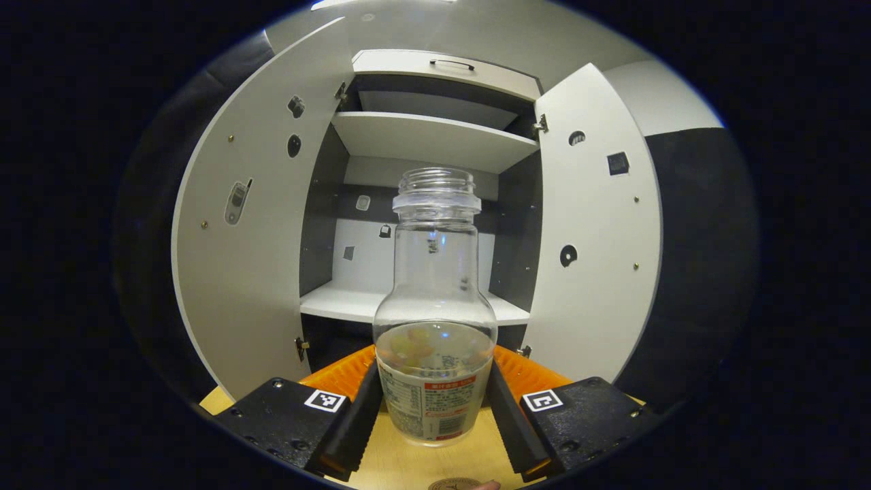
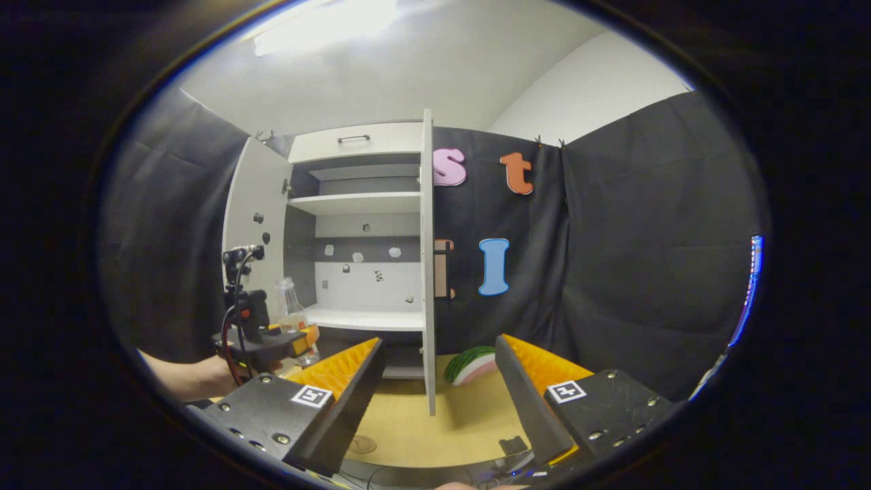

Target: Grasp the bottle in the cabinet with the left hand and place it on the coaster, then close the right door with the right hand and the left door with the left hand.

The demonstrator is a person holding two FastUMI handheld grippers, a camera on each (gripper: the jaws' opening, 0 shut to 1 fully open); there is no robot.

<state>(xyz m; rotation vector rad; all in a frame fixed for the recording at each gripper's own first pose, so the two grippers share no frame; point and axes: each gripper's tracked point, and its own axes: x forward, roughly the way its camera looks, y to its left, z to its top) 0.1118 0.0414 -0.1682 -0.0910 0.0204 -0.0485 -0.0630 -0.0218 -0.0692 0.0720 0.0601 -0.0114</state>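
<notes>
clear glass: the bottle (image 1: pixel 435 320) stands upright between the left gripper (image 1: pixel 435 408) fingers, both fingers pressed on its labelled lower body, a little pale liquid in the bottom, no cap on its mouth.
bottle place: out of the cabinet (image 1: pixel 422 136), held just above the wooden table (image 1: pixel 401 463), in front of the open shelves; in the right gripper view it shows small (image 2: pixel 294 316) beside the left door.
grip reason: clamped low on the widest part, likely to keep the open mouth level and the neck free.
coaster: a round disc (image 1: pixel 454 484) peeks at the bottom edge of the left gripper view, nearer than the bottle; the same disc probably lies on the table (image 2: pixel 360 444) in the right gripper view. bottle not yet on it.
right gripper (image 2: pixel 435 388): fingers spread apart, holding nothing, pointed at the edge of the right door (image 2: pixel 427 258), seemingly waiting its turn.
doors: left door (image 1: pixel 252 224) and right door both swung wide open.
other: a watermelon-slice toy (image 2: pixel 471 364) lies on the table past the right door.
stage: judged mid-carry; lowering onto the coaster comes next, doors after.
</notes>
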